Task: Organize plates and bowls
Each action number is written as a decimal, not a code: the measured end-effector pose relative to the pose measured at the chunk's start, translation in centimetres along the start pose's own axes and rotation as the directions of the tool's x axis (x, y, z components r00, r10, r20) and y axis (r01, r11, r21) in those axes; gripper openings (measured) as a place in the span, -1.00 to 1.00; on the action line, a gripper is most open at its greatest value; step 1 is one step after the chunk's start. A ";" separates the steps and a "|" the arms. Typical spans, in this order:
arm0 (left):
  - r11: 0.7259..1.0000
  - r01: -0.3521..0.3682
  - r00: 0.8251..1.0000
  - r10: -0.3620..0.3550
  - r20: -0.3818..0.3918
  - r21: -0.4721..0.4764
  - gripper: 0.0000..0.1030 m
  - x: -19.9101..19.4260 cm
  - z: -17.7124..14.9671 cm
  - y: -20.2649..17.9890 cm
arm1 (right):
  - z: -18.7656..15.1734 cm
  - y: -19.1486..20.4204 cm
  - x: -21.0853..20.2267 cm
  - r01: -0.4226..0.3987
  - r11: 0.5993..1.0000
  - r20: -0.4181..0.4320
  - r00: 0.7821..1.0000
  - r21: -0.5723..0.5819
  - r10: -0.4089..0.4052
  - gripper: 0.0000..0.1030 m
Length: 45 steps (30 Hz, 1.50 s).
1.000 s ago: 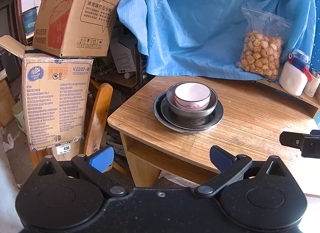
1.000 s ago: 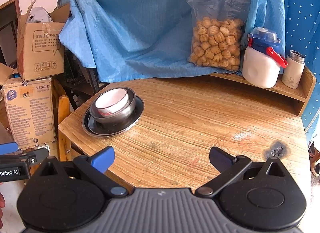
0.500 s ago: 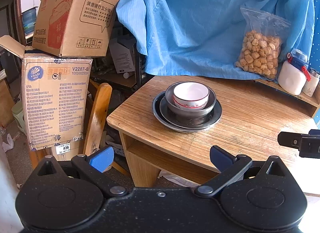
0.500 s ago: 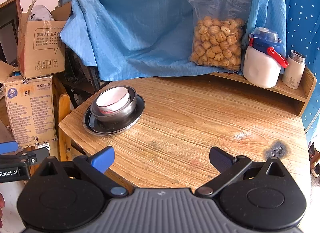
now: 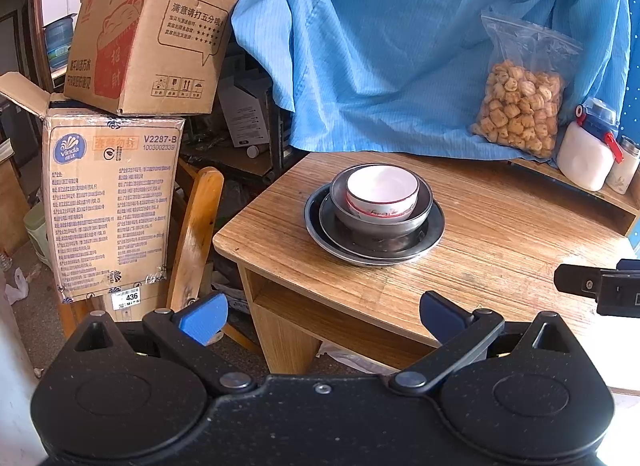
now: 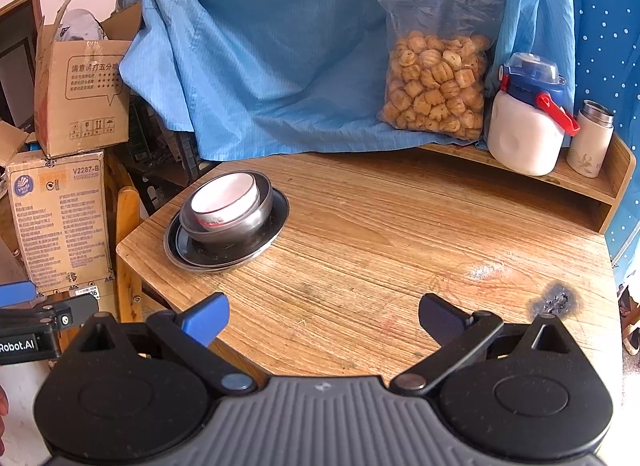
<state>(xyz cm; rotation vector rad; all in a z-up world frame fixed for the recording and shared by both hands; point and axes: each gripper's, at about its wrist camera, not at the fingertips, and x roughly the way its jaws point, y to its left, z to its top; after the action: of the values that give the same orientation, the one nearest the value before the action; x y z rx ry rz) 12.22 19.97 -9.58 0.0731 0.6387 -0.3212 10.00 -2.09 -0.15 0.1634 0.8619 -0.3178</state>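
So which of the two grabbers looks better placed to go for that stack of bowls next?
Probably the left gripper: the white bowl sits almost straight ahead of it. From the right gripper the stack lies off to the left. Both are open.

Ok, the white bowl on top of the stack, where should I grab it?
Pinch the rim of the white bowl, one finger inside, one outside, coming from above. It sits nested in the metal bowl, so only its upper wall stands clear. The near side looks easiest; both grippers, left and right, are open.
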 end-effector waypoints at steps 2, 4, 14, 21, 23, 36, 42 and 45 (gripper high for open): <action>1.000 0.000 1.000 0.000 -0.001 0.000 0.98 0.1 0.1 0.0 | 0.0 0.0 0.1 -0.002 1.000 -0.002 1.000 -0.001 0.002 1.00; 1.000 0.000 1.000 0.000 -0.001 0.001 0.98 0.1 0.1 0.0 | 0.1 0.0 0.2 -0.003 1.000 -0.004 1.000 -0.002 0.003 1.00; 1.000 0.004 1.000 -0.004 -0.003 0.001 0.98 0.4 0.3 0.1 | 0.1 0.1 0.4 -0.018 1.000 -0.009 1.000 -0.004 0.018 1.00; 1.000 0.002 1.000 -0.002 -0.005 0.001 0.98 0.5 0.3 0.1 | 0.2 0.1 0.6 -0.019 1.000 -0.013 1.000 -0.001 0.019 1.00; 1.000 0.003 1.000 -0.003 -0.005 0.002 0.98 0.5 0.3 0.1 | 0.2 0.1 0.7 -0.018 1.000 -0.016 1.000 0.001 0.018 1.00; 1.000 0.012 1.000 -0.012 -0.009 0.014 0.98 0.9 0.4 0.0 | 0.1 -0.2 1.0 -0.017 1.000 -0.018 1.000 0.007 0.018 1.00; 1.000 0.013 1.000 -0.012 -0.009 0.015 0.98 0.9 0.4 -0.1 | 0.1 -0.3 1.0 -0.018 1.000 -0.020 1.000 0.010 0.018 1.00; 1.000 0.012 1.000 -0.012 -0.007 0.014 0.98 0.8 0.4 -0.2 | 0.2 -0.3 1.0 -0.016 1.000 -0.020 1.000 0.010 0.017 1.00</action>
<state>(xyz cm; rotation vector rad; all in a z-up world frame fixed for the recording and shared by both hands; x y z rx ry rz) 13.03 19.51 -9.75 0.0834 0.6441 -0.3374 10.63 -2.58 -0.81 0.1826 0.8784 -0.3052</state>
